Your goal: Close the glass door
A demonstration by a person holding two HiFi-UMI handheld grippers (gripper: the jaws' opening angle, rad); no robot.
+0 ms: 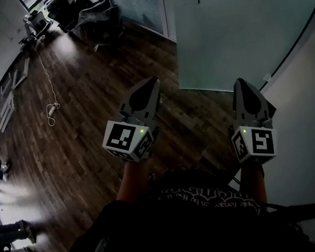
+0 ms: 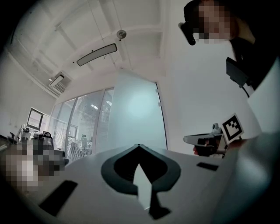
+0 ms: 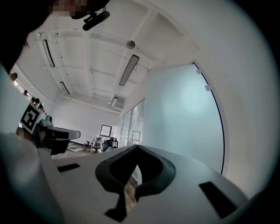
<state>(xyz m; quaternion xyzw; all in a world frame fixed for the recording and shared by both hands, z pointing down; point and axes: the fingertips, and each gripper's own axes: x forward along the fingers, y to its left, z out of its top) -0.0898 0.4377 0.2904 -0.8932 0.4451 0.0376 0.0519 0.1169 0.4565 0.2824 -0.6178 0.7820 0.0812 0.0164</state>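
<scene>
Left tool point(image 1: 152, 83) and right tool point(image 1: 239, 83), both clenched empty, face the glass door point(image 1: 230, 22); cable point(image 1: 52, 108) and chairs point(image 1: 91, 13) lie well left

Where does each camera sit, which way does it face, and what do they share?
Head view: on the head, looking down at floor and door; left gripper, right gripper, forearms show.
Left gripper view: on left gripper, facing door; right gripper at right.
Right gripper view: on right gripper, facing door; left gripper at left.
Shared: the door.

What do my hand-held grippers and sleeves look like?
The left hand-held gripper and right hand-held gripper are pale grey, tapering to a point, with dark insets. Each bears a black-and-white marker cube with a green light. The top is dark, patterned.
</scene>
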